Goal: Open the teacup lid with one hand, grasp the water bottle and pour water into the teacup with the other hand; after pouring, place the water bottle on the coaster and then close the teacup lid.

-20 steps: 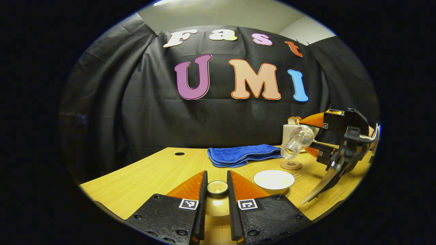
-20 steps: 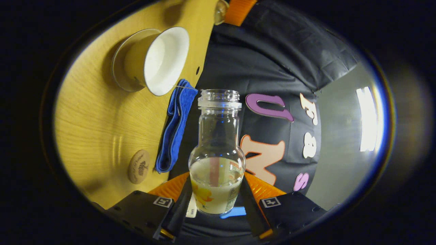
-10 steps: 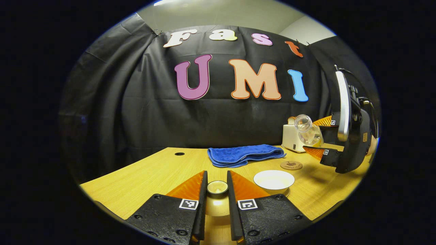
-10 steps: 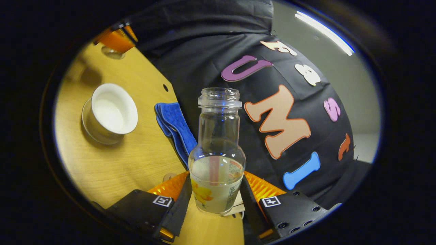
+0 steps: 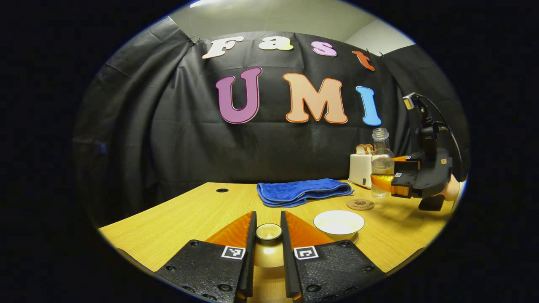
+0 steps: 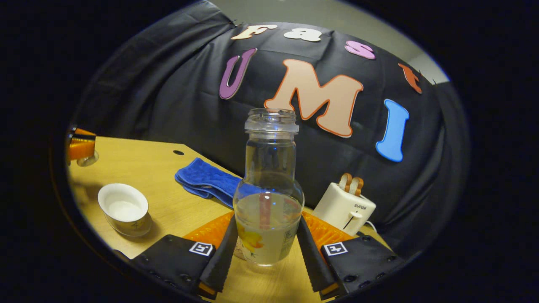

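While the left tool [image 5: 268, 235] pinches the lid [image 5: 268, 231], the right tool [image 6: 267, 248] clamps the upright bottle [image 6: 269, 189] between toaster [image 6: 345, 206] and blue cloth [image 6: 206, 179].

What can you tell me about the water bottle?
The water bottle is clear, looks like glass, with a round belly, a narrower neck and a threaded mouth with no cap. Water fills only its lower part, and a label with a yellow picture wraps its base. It is upright, squeezed between both fingers of the right gripper, above the table, right beside the coaster.
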`<move>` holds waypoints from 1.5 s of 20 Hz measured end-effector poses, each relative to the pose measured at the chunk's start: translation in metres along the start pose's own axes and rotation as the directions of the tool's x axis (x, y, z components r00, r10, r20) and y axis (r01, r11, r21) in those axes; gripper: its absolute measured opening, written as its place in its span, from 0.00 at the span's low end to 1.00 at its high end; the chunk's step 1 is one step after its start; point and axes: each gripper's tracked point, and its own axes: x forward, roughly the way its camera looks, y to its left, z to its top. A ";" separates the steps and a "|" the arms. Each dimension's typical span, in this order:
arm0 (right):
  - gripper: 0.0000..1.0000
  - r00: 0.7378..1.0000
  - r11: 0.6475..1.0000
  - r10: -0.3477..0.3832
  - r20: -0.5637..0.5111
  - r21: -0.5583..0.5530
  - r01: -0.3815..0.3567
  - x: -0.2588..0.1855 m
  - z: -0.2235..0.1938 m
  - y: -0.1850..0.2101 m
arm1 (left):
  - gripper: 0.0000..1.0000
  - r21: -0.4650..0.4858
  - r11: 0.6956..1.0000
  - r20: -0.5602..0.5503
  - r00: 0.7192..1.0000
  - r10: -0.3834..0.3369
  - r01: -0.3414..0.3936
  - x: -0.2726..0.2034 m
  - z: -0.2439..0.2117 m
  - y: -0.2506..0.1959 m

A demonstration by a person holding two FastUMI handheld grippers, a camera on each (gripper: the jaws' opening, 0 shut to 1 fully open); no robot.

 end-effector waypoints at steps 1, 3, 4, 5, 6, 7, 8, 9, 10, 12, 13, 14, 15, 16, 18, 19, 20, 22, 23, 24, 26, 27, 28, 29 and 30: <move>0.78 1.000 1.000 -0.001 -0.003 0.030 0.001 0.005 -0.002 -0.001 | 0.27 0.000 1.000 0.000 1.000 0.000 0.000 0.000 0.000 0.000; 0.78 1.000 0.996 -0.003 -0.017 0.090 0.004 0.014 -0.009 -0.005 | 0.27 0.000 1.000 0.000 1.000 0.000 0.000 0.000 0.000 0.000; 0.79 1.000 0.992 -0.001 -0.028 0.125 0.005 0.021 -0.012 -0.005 | 0.27 0.000 1.000 0.000 1.000 0.000 0.000 0.001 0.000 0.000; 0.78 0.999 0.986 0.004 -0.039 0.165 0.003 0.025 -0.018 -0.005 | 0.27 0.000 1.000 0.000 1.000 0.000 0.000 0.001 0.000 0.000; 0.80 0.999 0.980 0.005 -0.049 0.200 0.005 0.030 -0.021 -0.004 | 0.27 0.000 1.000 0.000 1.000 0.000 0.000 0.000 0.000 0.000; 0.78 0.999 0.973 0.009 -0.053 0.230 0.003 0.033 -0.024 -0.004 | 0.27 0.000 1.000 0.000 1.000 0.000 0.000 0.000 0.000 0.000; 0.80 0.998 0.967 0.007 -0.055 0.253 0.007 0.036 -0.025 -0.005 | 0.27 0.000 1.000 0.000 1.000 0.000 0.000 0.000 0.000 0.000; 0.79 0.998 0.963 0.007 -0.056 0.269 0.009 0.039 -0.027 -0.006 | 0.27 0.000 1.000 0.000 1.000 0.000 0.000 0.001 0.000 0.000; 0.78 0.998 0.961 0.006 -0.059 0.277 0.010 0.041 -0.028 -0.006 | 0.27 0.000 1.000 0.000 1.000 0.000 0.000 0.001 0.000 0.000; 0.79 0.998 0.961 0.012 -0.065 0.276 0.007 0.044 -0.031 -0.004 | 0.27 0.000 1.000 0.000 1.000 0.000 0.000 0.000 0.000 0.000; 0.80 0.998 0.960 0.017 -0.066 0.279 0.002 0.045 -0.032 -0.002 | 0.27 0.000 1.000 0.000 1.000 0.000 0.000 0.001 0.000 0.000; 0.79 0.998 0.959 0.022 -0.067 0.282 -0.002 0.047 -0.032 -0.001 | 0.27 0.000 1.000 0.000 1.000 0.000 0.000 0.001 -0.001 0.000; 0.79 0.997 0.958 0.026 -0.072 0.288 -0.004 0.049 -0.034 0.001 | 0.27 0.000 1.000 0.001 1.000 0.000 0.000 0.000 0.000 0.000; 0.79 0.996 0.957 0.032 -0.078 0.291 -0.008 0.051 -0.035 0.003 | 0.27 0.000 1.000 0.001 1.000 0.000 0.000 0.000 0.000 0.000; 0.79 0.996 0.957 0.036 -0.086 0.289 -0.009 0.053 -0.037 0.005 | 0.27 0.000 1.000 0.000 1.000 0.000 0.000 0.000 0.000 0.000; 0.79 0.996 0.958 0.035 -0.087 0.287 -0.009 0.054 -0.038 0.005 | 0.27 0.001 1.000 0.000 1.000 0.000 0.000 0.001 -0.001 0.000; 0.79 0.995 0.957 0.036 -0.091 0.289 -0.008 0.055 -0.039 0.005 | 0.27 0.000 1.000 0.001 1.000 0.000 0.000 0.001 -0.001 0.000; 0.80 0.994 0.954 0.035 -0.099 0.299 -0.004 0.055 -0.041 0.005 | 0.27 0.001 1.000 0.000 1.000 -0.002 0.002 0.001 0.000 0.000; 0.79 0.994 0.953 0.034 -0.101 0.303 -0.002 0.055 -0.041 0.005 | 0.27 0.001 1.000 0.001 1.000 -0.002 0.002 0.001 0.000 -0.001; 0.79 0.994 0.952 0.033 -0.102 0.305 0.000 0.055 -0.041 0.005 | 0.27 0.000 1.000 0.001 1.000 -0.002 0.002 0.000 0.000 0.000; 0.80 0.994 0.953 0.032 -0.102 0.304 0.001 0.055 -0.041 0.005 | 0.27 0.000 1.000 0.001 1.000 -0.003 0.003 0.001 0.000 -0.001; 0.81 0.994 0.953 0.031 -0.103 0.303 0.002 0.056 -0.042 0.004 | 0.27 0.001 1.000 0.001 1.000 -0.003 0.003 0.001 0.000 -0.001; 0.81 0.994 0.953 0.034 -0.104 0.303 -0.001 0.055 -0.044 0.005 | 0.27 0.001 1.000 0.000 1.000 -0.003 0.003 0.001 0.000 -0.001; 0.82 0.993 0.953 0.033 -0.109 0.302 0.001 0.055 -0.044 0.004 | 0.27 0.001 1.000 0.001 1.000 -0.003 0.003 0.001 0.000 -0.001; 0.82 0.993 0.953 0.038 -0.111 0.301 -0.003 0.054 -0.045 0.005 | 0.27 0.001 1.000 0.000 1.000 -0.003 0.003 0.001 0.000 0.000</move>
